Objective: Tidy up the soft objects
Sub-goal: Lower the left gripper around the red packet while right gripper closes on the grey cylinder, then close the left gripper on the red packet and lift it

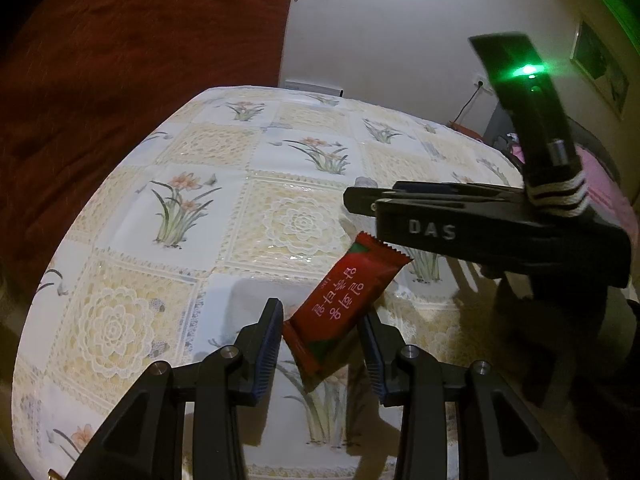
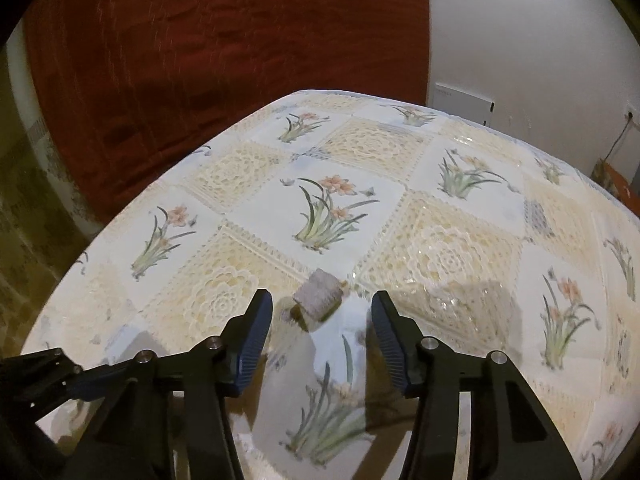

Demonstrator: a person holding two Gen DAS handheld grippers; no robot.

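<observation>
A red snack packet (image 1: 346, 300) with pink lettering sits tilted between the fingers of my left gripper (image 1: 322, 322). Both pads touch its edges and its shadow falls on the cloth below, so it is held above the table. My right gripper (image 1: 362, 204) reaches in from the right, a green light on its body. In the right wrist view that gripper (image 2: 321, 296) is open above the table. A small grey soft block (image 2: 318, 294) lies on the cloth between and just past its fingertips. The same block (image 1: 363, 181) peeks out behind the right gripper's tip.
The table (image 1: 192, 208) wears a glossy floral and lace-print cloth, and its far edge meets a dark red curtain (image 1: 120, 80). A white wall with a socket and cable (image 1: 478, 88) stands behind. A chair with pink fabric (image 1: 600, 176) is at the right.
</observation>
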